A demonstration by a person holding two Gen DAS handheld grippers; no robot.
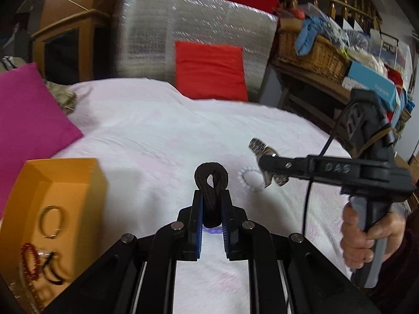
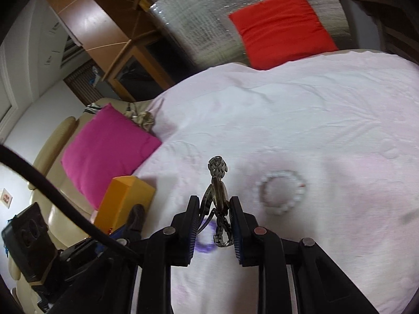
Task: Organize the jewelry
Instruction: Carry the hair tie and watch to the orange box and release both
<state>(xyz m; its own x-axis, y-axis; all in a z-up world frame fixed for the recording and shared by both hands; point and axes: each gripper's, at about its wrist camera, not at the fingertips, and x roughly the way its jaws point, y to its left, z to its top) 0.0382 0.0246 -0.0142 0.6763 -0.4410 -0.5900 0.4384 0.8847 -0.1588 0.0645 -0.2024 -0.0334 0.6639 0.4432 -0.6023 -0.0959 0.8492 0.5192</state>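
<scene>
I hold two grippers over a bed (image 1: 162, 136) covered in a pale pink sheet. My left gripper (image 1: 211, 198) has its jaws clenched on a black fabric hair tie (image 1: 211, 180), whose loop sticks up past the tips. My right gripper (image 2: 215, 209) has its jaws grasping a silver metal-link watch (image 2: 218, 183), its band standing above the tips and folding down between them.

An open orange box (image 1: 62, 167) sits at the left of the bed, beside a magenta cushion (image 1: 28, 115); inside lie a gold bangle (image 1: 51, 221) and a red bead bracelet (image 1: 31, 264). To do this step well, I judge each piece should be carried fully over the box before letting go, one at a time, low enough not to bounce.

A white bead bracelet (image 2: 282, 192) lies on the sheet, just right of my right jaws, and a purple ring-shaped piece (image 2: 205, 240) lies beneath them.
</scene>
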